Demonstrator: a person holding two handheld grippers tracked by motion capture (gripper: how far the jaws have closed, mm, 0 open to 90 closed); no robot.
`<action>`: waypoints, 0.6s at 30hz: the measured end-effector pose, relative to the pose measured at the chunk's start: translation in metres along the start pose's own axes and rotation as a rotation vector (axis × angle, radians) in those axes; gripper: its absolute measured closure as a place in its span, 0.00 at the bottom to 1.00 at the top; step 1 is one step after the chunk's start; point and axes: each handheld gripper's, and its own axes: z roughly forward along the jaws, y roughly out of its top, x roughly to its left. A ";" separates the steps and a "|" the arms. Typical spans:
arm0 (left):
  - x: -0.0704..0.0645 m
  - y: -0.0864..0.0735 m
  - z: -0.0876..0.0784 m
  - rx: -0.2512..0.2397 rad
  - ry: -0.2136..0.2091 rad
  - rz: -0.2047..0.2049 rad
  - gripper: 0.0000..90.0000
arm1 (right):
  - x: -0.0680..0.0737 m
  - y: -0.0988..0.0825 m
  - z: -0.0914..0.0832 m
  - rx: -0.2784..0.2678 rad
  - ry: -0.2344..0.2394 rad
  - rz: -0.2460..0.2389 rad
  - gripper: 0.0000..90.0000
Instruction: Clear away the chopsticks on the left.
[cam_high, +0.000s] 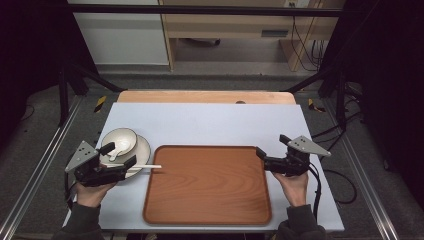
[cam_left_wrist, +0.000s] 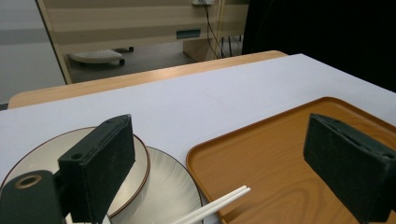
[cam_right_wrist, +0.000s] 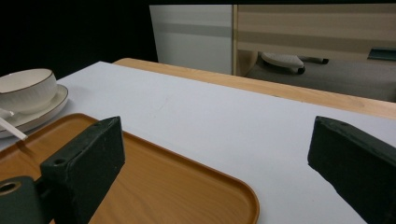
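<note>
- Landmark: we take the wooden tray (cam_high: 207, 185) as reference; it lies empty at the near middle of the table (cam_high: 210, 122), its long side running across in front of us.
- Nearest the person, at the tray's left edge: the left gripper (cam_high: 121, 159) hovers low over the near rim of the plate (cam_high: 143, 150). In the left gripper view its jaws stand wide apart, one over the plate and one over the tray's left corner, with nothing between the pads.
- Just ahead of those jaws: the white chopsticks (cam_high: 145, 166) lie across the plate's near rim, their tips reaching over the tray's left lip (cam_left_wrist: 233, 192). We judge them the thing being reached for.
- At the tray's right edge: the right gripper (cam_high: 261, 152) points inward over the tray's far right corner. In the right gripper view its jaws are fully spread and empty, touching nothing.
- Left of the tray, slightly farther: the plate carries a cream bowl (cam_high: 120, 140) with a white spoon (cam_high: 116, 152) resting in it.
- Method, as we judge it: we would lower the left gripper so the pads straddle both sticks together, close across their width near the middle, and lift level so neither stick slips or drags the plate.
- Risk: the sticks are thin and smooth; an off-centre pinch may scissor them apart.
</note>
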 end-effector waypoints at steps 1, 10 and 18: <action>0.000 0.000 0.000 0.000 -0.001 0.003 0.10 | 0.000 -0.001 0.000 0.001 0.000 -0.003 0.05; 0.005 -0.002 -0.008 0.083 -0.066 0.088 0.13 | 0.004 0.000 0.000 0.007 0.003 -0.005 0.05; 0.012 -0.012 -0.028 0.205 -0.143 0.201 0.17 | 0.008 0.002 -0.003 0.011 -0.011 -0.036 0.05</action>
